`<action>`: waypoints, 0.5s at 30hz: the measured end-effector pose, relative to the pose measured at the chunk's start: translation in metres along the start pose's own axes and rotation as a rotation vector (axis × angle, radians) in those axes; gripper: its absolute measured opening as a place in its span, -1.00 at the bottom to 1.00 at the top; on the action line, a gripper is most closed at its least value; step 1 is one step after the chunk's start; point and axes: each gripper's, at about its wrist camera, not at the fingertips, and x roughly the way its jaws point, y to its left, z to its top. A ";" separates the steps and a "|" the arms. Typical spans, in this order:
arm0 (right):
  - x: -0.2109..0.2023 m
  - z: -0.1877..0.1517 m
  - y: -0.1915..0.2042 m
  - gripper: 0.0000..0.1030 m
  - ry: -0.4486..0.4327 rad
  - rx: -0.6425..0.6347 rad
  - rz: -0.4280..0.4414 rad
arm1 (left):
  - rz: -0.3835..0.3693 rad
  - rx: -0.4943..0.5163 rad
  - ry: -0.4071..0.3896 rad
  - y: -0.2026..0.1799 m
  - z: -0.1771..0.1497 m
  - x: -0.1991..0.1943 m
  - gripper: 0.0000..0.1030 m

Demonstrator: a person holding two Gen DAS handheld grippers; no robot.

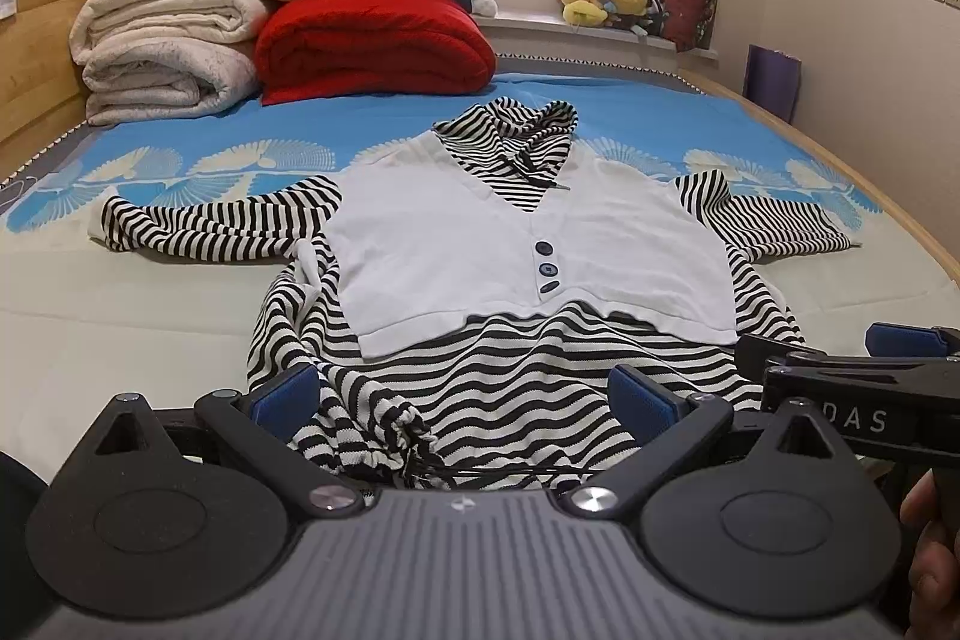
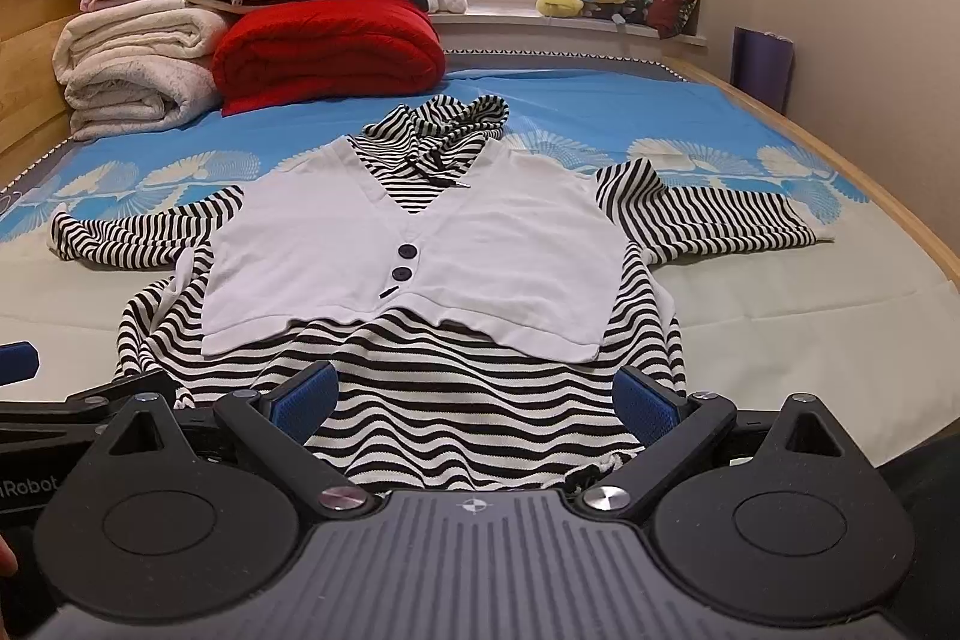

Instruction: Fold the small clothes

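A small black-and-white striped hooded top with a white buttoned vest front (image 1: pixel 510 244) lies flat, face up, on the bed, sleeves spread left and right; it also shows in the right wrist view (image 2: pixel 420 250). My left gripper (image 1: pixel 462 400) is open, its blue pads over the hem's left part, where the drawstring bunches. My right gripper (image 2: pixel 477 403) is open over the hem's right part. In the left wrist view the right gripper (image 1: pixel 840 346) shows at the right edge. Neither holds cloth.
Folded cream blankets (image 1: pixel 162 52) and a red blanket (image 1: pixel 372 40) are stacked at the bed's far left. Plush toys (image 1: pixel 606 1) sit on the windowsill. The wooden bed frame (image 1: pixel 870 184) runs along the right. The blue patterned sheet (image 1: pixel 240 160) surrounds the top.
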 end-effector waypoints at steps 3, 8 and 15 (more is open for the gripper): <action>-0.001 0.001 0.000 0.90 0.000 -0.008 -0.007 | 0.001 0.002 -0.002 -0.002 -0.004 0.003 0.98; 0.003 -0.001 0.003 0.90 -0.005 -0.007 -0.005 | 0.002 0.002 0.003 0.005 -0.004 0.003 0.98; 0.003 -0.003 0.002 0.90 0.004 0.003 0.003 | 0.002 0.003 0.005 0.006 0.003 0.000 0.98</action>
